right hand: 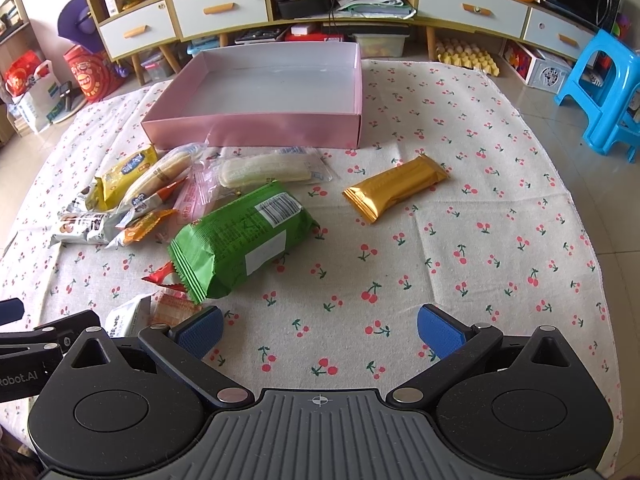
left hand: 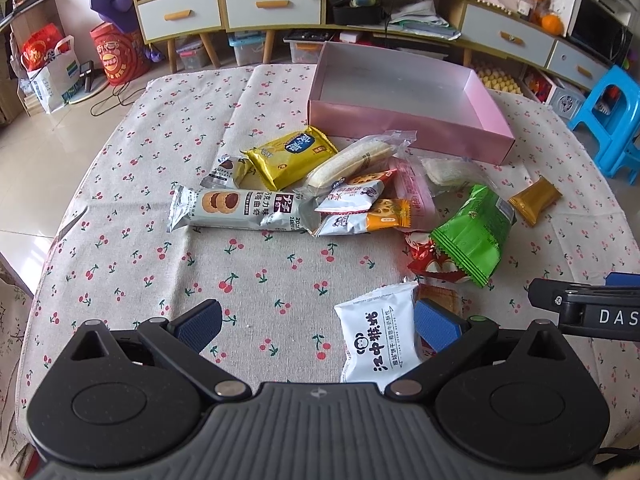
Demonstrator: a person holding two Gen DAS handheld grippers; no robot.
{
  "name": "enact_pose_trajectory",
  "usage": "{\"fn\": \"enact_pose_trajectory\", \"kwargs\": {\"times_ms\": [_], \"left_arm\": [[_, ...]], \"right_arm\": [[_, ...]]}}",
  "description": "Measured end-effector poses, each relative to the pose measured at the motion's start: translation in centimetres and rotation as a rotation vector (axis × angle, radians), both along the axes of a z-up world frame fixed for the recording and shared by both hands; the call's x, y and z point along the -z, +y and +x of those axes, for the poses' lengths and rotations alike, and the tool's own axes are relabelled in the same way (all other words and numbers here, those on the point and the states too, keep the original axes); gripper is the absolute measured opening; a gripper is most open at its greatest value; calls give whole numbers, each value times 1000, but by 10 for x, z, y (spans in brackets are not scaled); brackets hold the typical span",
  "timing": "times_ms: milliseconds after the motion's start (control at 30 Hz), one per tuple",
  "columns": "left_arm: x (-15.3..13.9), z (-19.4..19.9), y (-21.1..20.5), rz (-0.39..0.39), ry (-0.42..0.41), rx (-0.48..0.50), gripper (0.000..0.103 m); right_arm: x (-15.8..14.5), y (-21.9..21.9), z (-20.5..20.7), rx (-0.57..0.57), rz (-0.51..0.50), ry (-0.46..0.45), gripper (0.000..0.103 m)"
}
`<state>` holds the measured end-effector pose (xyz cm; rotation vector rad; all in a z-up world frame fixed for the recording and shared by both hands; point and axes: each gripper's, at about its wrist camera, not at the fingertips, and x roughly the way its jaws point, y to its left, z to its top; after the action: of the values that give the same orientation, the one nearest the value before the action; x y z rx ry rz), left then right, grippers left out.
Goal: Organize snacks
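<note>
White packet [left hand: 378, 336] lies by left gripper [left hand: 318, 324] right finger, long axis along fingers | both grippers wide, empty | right gripper [right hand: 318, 330] farther

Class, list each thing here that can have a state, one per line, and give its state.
Pink box: open, nothing inside.
Green packet: sealed, lying flat on the cloth.
Gold packet: sealed, lying apart from the pile.
White packet: lying flat.
Left gripper: open.
Right gripper: open.
</note>
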<state>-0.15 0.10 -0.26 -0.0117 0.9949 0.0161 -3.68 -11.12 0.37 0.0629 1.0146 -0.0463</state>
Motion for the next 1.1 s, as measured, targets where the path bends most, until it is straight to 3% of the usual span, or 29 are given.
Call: {"fn": "enact_pose_trajectory", "kwargs": {"times_ms": [200,500,733,933,1100], "left_arm": [[-5,4,4,1,-34,3,103],[-3,21,15,18,-8,32,103],[-8,41,23,29,6,80,102],[-12,59,33,-32,-17,84,100],[-2,73,35,-100,-26,143,82]], "right_arm": [[-7,-2,8,-8,4,-9,103],[-10,-16,24,13,22,-24,103],[-19,-18,43,-17,64,19,103],[-12,-19,59,-7,179,43,103],[14,-25,71,40,359,123,102]]}}
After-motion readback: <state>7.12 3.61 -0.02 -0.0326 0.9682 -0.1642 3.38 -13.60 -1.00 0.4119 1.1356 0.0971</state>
